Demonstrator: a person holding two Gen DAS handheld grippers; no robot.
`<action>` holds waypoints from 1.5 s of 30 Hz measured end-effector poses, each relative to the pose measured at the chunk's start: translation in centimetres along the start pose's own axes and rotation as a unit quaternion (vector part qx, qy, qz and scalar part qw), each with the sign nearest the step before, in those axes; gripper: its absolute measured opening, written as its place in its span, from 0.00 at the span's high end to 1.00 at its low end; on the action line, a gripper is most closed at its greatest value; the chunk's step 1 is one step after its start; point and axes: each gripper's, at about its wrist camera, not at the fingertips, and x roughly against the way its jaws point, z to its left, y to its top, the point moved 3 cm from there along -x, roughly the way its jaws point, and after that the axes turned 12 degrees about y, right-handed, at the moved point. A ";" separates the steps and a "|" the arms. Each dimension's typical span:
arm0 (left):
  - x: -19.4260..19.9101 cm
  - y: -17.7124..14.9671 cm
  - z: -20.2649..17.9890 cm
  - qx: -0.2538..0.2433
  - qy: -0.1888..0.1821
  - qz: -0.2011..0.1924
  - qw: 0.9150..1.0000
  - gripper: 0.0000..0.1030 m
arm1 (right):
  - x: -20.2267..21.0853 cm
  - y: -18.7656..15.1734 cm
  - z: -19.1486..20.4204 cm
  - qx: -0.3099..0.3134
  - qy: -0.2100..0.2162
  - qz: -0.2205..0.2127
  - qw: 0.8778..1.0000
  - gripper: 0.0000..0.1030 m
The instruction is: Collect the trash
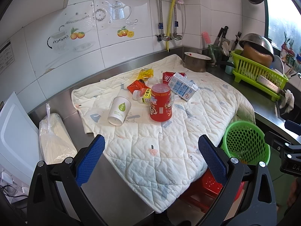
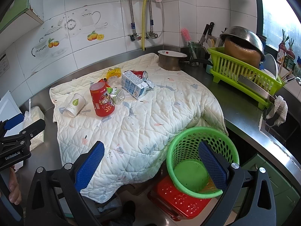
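Nothing seems collected yet: the green basket (image 2: 199, 160) on the red stool (image 2: 180, 201) off the counter's near edge looks empty, and both the left gripper (image 1: 151, 150) and right gripper (image 2: 151, 151) hang with fingers spread wide, holding nothing. Trash sits bunched mid-quilt (image 1: 169, 141) — a toppled paper cup (image 1: 119, 110), a red printed cup (image 1: 160, 103) mouth-down, a milk carton (image 1: 182, 88) — so the next move, I judge, is reaching forward over the cloth to close on one piece.
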 end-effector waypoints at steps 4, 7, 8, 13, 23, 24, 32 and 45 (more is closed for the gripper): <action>0.0 0.0 0.0 0.000 -0.001 0.000 1.000 0.05 | -0.1 0.0 0.0 0.000 0.000 -0.001 1.000 0.06; -0.1 0.0 0.0 0.001 0.000 0.002 1.000 0.05 | -0.2 0.0 0.0 0.000 0.000 -0.001 1.000 0.06; -0.2 0.1 0.0 0.001 0.002 0.003 1.000 0.05 | -0.3 0.0 0.0 0.000 0.000 -0.001 1.000 0.06; -0.4 0.0 0.0 0.003 0.004 0.003 1.000 0.05 | -0.4 0.0 -0.1 0.000 0.001 0.000 1.000 0.06; -1.1 0.1 0.3 0.006 0.010 0.008 1.000 0.05 | -1.3 0.4 0.3 0.004 0.006 0.005 1.000 0.06; -1.2 0.2 0.3 0.007 0.011 0.009 1.000 0.05 | -1.6 0.3 0.5 0.004 0.008 0.004 1.000 0.06; -2.1 0.5 1.2 0.013 0.021 0.015 1.000 0.05 | -2.8 0.9 1.3 0.010 0.020 0.010 1.000 0.06; -5.6 1.0 4.5 0.032 0.047 0.039 0.998 0.05 | -8.2 2.7 4.3 0.048 0.069 0.033 0.996 0.06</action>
